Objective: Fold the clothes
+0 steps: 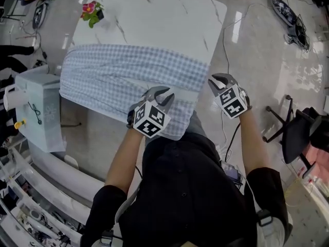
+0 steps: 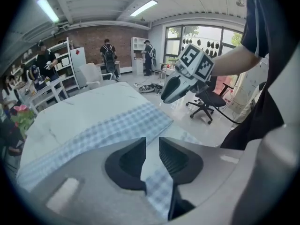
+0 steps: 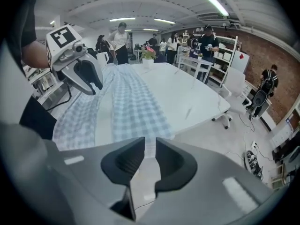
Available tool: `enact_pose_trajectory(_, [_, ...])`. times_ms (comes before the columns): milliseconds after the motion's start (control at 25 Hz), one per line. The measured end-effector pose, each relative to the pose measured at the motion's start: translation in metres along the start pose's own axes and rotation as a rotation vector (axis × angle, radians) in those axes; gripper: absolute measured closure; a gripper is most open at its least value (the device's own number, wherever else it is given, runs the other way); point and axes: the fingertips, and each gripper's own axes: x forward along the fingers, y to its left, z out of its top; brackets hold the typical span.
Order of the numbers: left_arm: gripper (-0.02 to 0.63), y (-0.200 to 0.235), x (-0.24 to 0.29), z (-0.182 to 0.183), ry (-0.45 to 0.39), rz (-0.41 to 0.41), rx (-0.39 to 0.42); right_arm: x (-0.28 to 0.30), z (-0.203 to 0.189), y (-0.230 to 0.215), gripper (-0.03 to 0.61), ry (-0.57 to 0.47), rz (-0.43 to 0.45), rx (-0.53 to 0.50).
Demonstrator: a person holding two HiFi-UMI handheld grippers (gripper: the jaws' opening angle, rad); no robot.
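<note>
A blue-and-white checked garment (image 1: 118,73) lies folded in a long band across the near half of the white marble table (image 1: 154,19), with its near right end hanging over the table's edge. My left gripper (image 1: 163,95) hovers just above that hanging end. Its jaws stand a little apart, and the checked cloth (image 2: 108,130) shows through the gap without being pinched. My right gripper (image 1: 220,82) is off the table's near right corner, beside the garment's edge, slightly open with nothing in it. In the right gripper view the garment (image 3: 131,107) stretches away ahead of the jaws.
A pot of pink flowers (image 1: 91,12) stands at the table's far left corner. A pale blue box (image 1: 41,107) sits left of the table. A black office chair (image 1: 298,133) and floor cables (image 1: 288,14) are to the right. People stand at shelves in the background.
</note>
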Motion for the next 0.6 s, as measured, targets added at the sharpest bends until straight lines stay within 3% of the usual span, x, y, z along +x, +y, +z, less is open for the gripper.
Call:
enact_pose_trajectory(160, [0.512,0.026,-0.049,-0.032,-0.021,0.021,-0.002,-0.011,0.030,0.037,0.500,-0.020,-0.065,0.033])
enact_pose_trajectory(440, [0.514,0.071,-0.130,-0.096,-0.013,0.034,0.071,-0.001,0.078,0.108,0.500,-0.038,-0.155,0.087])
enact_pose_trajectory(600, [0.515,0.093,-0.161,-0.124,-0.026,0.040,0.049,0.003,0.103,0.145,0.500,-0.058,-0.180,0.090])
